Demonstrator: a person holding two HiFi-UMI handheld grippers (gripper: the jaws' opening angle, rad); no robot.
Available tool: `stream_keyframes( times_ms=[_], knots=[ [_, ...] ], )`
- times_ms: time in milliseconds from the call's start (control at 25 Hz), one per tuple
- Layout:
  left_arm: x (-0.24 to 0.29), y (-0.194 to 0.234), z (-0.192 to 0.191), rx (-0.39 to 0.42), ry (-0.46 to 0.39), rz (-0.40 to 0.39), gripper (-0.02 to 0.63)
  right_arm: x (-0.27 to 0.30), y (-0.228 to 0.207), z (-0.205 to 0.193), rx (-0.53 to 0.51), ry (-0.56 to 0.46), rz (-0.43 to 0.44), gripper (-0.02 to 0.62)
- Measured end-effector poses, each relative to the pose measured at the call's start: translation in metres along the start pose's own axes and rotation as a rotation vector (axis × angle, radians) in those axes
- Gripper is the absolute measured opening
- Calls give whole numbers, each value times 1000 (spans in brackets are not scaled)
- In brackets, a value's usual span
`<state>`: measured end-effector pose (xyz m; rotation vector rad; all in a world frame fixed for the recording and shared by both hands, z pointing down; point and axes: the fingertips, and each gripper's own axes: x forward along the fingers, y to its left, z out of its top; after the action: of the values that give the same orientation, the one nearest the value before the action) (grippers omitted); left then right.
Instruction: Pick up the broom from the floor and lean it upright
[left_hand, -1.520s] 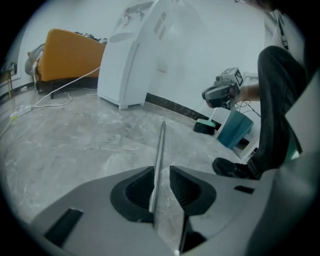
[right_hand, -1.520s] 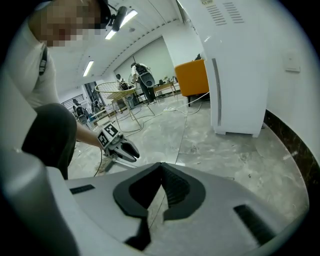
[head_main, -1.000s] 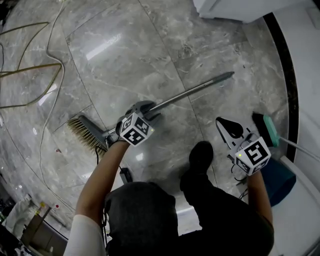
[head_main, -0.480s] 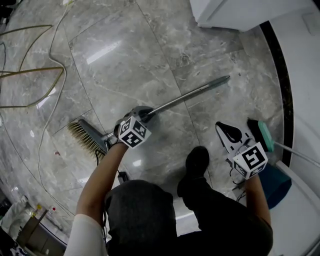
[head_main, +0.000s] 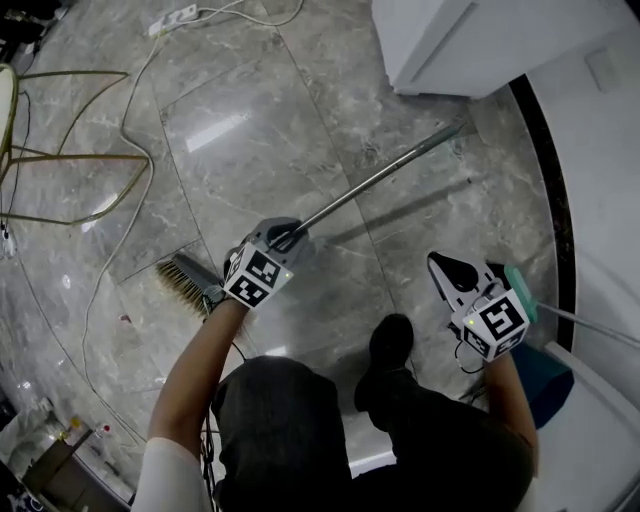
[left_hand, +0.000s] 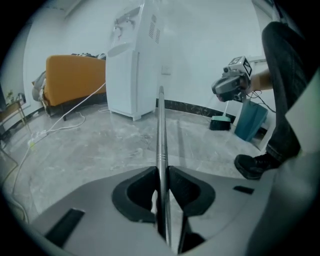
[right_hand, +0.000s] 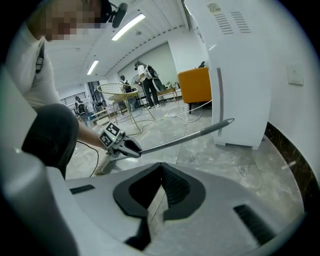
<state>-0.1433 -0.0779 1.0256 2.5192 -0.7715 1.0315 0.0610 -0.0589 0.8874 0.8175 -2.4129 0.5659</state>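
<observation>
Gripping one broom (head_main: 380, 180), the left gripper (head_main: 290, 233) has just closed; right gripper (head_main: 440, 265) empty.

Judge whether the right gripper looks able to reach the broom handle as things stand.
Probably yes: only bare floor lies between the right gripper and the broom handle, which the left gripper holds tilted upward.

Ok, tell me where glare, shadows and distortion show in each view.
Head view: light glare on the marble floor, soft shadow beside the broom handle. Left gripper view: black fisheye corners. Right gripper view: bright ceiling strip lights, bowed cabinet.
</observation>
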Motion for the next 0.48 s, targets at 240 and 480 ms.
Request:
stream_keyframes(
  times_ms=[240,480],
  knots=[
    [-35,18,42,8,-59,30,75,-12,-9,45,-38,-41,-9,2],
    [-68,28,78,22,-111,60,75,-28,-9,92,-56,-101,-20,2]
  ],
)
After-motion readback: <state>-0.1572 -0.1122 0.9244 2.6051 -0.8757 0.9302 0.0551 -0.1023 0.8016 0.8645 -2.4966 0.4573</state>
